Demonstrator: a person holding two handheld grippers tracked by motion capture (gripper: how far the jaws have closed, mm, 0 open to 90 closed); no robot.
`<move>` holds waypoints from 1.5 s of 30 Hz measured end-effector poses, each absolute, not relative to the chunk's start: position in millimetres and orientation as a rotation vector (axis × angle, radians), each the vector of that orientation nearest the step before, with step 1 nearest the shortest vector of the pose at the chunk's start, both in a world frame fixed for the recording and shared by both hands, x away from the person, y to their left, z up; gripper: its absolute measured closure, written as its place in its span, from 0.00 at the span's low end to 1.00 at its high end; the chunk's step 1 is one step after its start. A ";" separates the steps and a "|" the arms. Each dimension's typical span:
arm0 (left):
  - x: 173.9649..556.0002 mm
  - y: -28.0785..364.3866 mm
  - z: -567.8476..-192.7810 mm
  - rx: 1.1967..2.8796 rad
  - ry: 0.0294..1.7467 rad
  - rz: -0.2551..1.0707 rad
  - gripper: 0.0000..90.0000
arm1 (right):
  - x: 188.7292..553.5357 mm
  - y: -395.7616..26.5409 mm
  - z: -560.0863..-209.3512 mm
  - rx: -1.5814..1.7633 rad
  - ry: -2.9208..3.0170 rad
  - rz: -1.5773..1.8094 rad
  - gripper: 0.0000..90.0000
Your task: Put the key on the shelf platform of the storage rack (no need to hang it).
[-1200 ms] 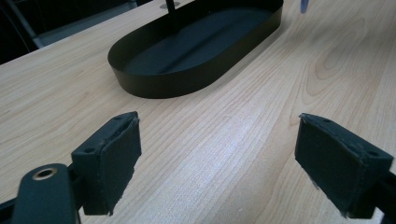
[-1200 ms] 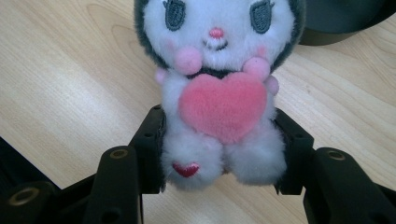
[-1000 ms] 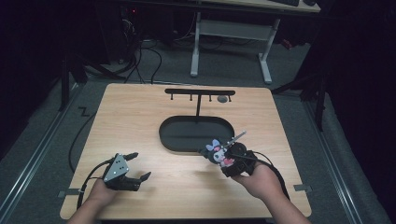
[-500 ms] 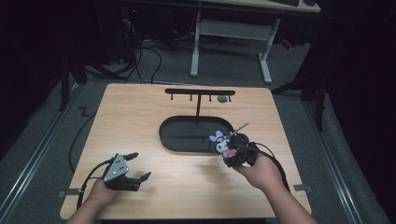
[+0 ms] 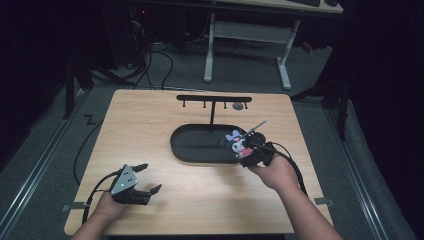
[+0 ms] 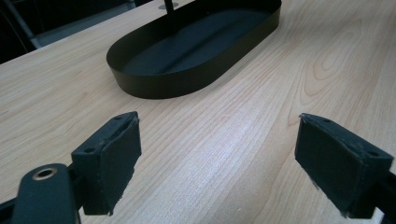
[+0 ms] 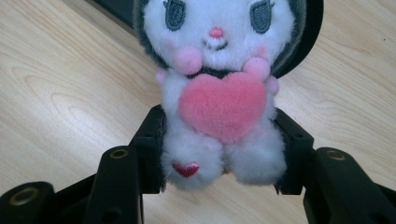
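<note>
The right gripper (image 5: 248, 152) pinches a small white plush doll with a pink heart on its chest (image 7: 219, 93) by the lower body, both pads pressed into its sides, over the right end of the black oval metal tray (image 5: 185, 150) at the middle of the light wooden table (image 5: 150, 115); its long axis runs away from the jaws, head outermost, face turned to the gripper's own camera. A thin light strap (image 5: 255, 126) sticks out from the doll towards the table's far right corner, and the black T-shaped hook rack (image 5: 214, 100) rises from the tray behind it, while the left gripper (image 5: 145, 180), jaws spread wide with nothing between them, rests near the near left corner, well apart from the tray
</note>
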State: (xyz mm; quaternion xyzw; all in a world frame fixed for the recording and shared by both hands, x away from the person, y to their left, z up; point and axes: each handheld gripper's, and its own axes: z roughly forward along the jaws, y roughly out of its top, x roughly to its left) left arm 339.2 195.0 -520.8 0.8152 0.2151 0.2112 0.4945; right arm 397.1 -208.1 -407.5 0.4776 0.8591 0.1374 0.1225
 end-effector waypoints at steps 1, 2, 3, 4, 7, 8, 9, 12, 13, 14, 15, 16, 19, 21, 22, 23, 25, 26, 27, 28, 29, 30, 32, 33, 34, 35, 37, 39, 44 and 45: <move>339.1 195.0 -520.9 1.976 0.520 0.512 0.17 | 397.1 -208.1 -407.5 1.394 2.507 0.401 0.54; 339.1 195.0 -520.8 1.976 0.521 0.512 0.17 | 398.8 -207.6 -407.7 1.396 2.502 0.401 0.54; 339.2 195.1 -520.8 1.976 0.522 0.512 0.17 | 400.8 -207.5 -407.9 1.395 2.502 0.403 0.54; 339.2 195.1 -520.8 1.976 0.523 0.511 0.17 | 402.6 -206.9 -408.2 1.401 2.499 0.403 0.54; 339.0 195.0 -520.8 1.977 0.521 0.511 0.17 | 408.4 -205.3 -409.9 1.412 2.496 0.415 0.54; 339.0 195.0 -520.8 1.977 0.521 0.511 0.17 | 410.2 -204.7 -410.8 1.411 2.494 0.414 0.54; 339.0 195.1 -520.8 1.976 0.521 0.511 0.17 | 412.1 -203.9 -411.8 1.417 2.493 0.413 0.54; 339.2 195.2 -520.8 1.976 0.523 0.509 0.17 | 418.1 -201.9 -415.8 1.424 2.498 0.406 0.54; 339.2 195.2 -520.8 1.975 0.523 0.509 0.17 | 420.0 -201.1 -417.1 1.429 2.495 0.406 0.54; 339.2 195.2 -520.8 1.975 0.523 0.508 0.17 | 422.1 -200.6 -418.8 1.426 2.497 0.411 0.54; 339.2 195.3 -520.8 1.975 0.524 0.508 0.17 | 424.0 -199.9 -420.1 1.430 2.496 0.407 0.54; 339.2 195.3 -520.8 1.974 0.524 0.508 0.17 | 426.1 -199.6 -421.0 1.435 2.498 0.405 0.54; 339.2 195.4 -520.8 1.974 0.524 0.507 0.17 | 431.2 -197.7 -424.4 1.445 2.495 0.410 0.54; 339.2 195.4 -520.8 1.974 0.525 0.507 0.17 | 433.9 -195.8 -425.8 1.453 2.494 0.407 0.54; 339.1 195.4 -520.9 1.974 0.525 0.507 0.17 | 435.5 -195.1 -427.1 1.448 2.492 0.414 0.54; 339.0 195.3 -520.9 1.974 0.524 0.508 0.17 | 438.6 -193.9 -429.0 1.452 2.494 0.407 0.54; 339.1 195.2 -520.9 1.974 0.522 0.509 0.17 | 440.3 -193.2 -430.2 1.455 2.490 0.411 0.54; 339.2 195.2 -520.9 1.972 0.524 0.508 0.17 | 442.3 -192.8 -431.6 1.455 2.488 0.416 0.54; 339.3 195.2 -521.0 1.971 0.527 0.507 0.17 | 444.3 -192.2 -432.6 1.459 2.489 0.415 0.54; 339.5 195.2 -521.0 1.968 0.529 0.506 0.17 | 446.0 -191.2 -433.8 1.466 2.488 0.411 0.54; 339.5 195.4 -520.9 1.970 0.528 0.505 0.17 | 448.0 -190.4 -435.2 1.465 2.489 0.412 0.54; 339.5 195.4 -520.9 1.970 0.527 0.505 0.17 | 449.6 -189.1 -436.4 1.472 2.487 0.411 0.54; 339.2 195.3 -520.9 1.972 0.525 0.505 0.17 | 453.4 -186.8 -438.7 1.466 2.490 0.409 0.54; 339.2 195.3 -520.9 1.973 0.524 0.506 0.17 | 455.0 -184.8 -439.4 1.468 2.488 0.403 0.54; 339.2 195.3 -520.9 1.972 0.525 0.505 0.17 | 456.6 -182.9 -440.1 1.460 2.493 0.405 0.54; 339.3 195.3 -520.9 1.972 0.525 0.505 0.17 | 457.8 -180.0 -441.0 1.460 2.492 0.404 0.54; 339.2 195.3 -520.9 1.972 0.525 0.505 0.17 | 460.6 -174.2 -442.2 1.439 2.504 0.401 0.54; 339.1 195.3 -520.9 1.973 0.524 0.505 0.17 | 464.0 -168.3 -443.2 1.424 2.513 0.401 0.54; 339.3 195.7 -520.9 1.972 0.523 0.503 0.17 | 473.6 -160.5 -447.8 1.431 2.515 0.413 0.54; 339.3 195.8 -520.9 1.970 0.523 0.503 0.17 | 474.7 -159.4 -448.3 1.436 2.514 0.405 0.54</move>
